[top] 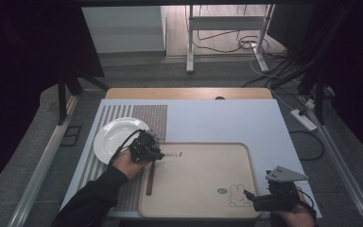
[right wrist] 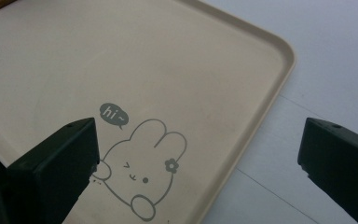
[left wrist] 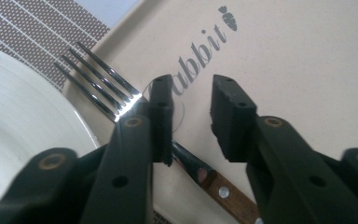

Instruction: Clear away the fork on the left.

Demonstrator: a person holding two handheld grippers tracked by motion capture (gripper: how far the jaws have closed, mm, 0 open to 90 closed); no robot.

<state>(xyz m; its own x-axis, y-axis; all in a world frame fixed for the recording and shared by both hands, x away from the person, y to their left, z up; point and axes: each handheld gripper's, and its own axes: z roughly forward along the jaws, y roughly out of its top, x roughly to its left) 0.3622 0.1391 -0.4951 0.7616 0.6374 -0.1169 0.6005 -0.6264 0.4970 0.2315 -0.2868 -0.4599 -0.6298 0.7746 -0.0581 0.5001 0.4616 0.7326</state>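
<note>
The left claw (left wrist: 191,109) stands partly open, gripping nothing; the fork (left wrist: 100,79) lies just under its left jaw, tines toward the plate (left wrist: 18,121), handle on the tray (left wrist: 284,60)

My table (top: 227,118) carries a striped placemat (top: 146,116) at the frame's left, a white plate (top: 116,137) on it, and a beige tray (top: 203,179) centre-bottom.

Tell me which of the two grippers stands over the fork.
The left gripper, by the white plate: its parted jaws straddle the fork on the tray's left edge. The right gripper sits open at the tray's near right corner, over the rabbit drawing.
</note>
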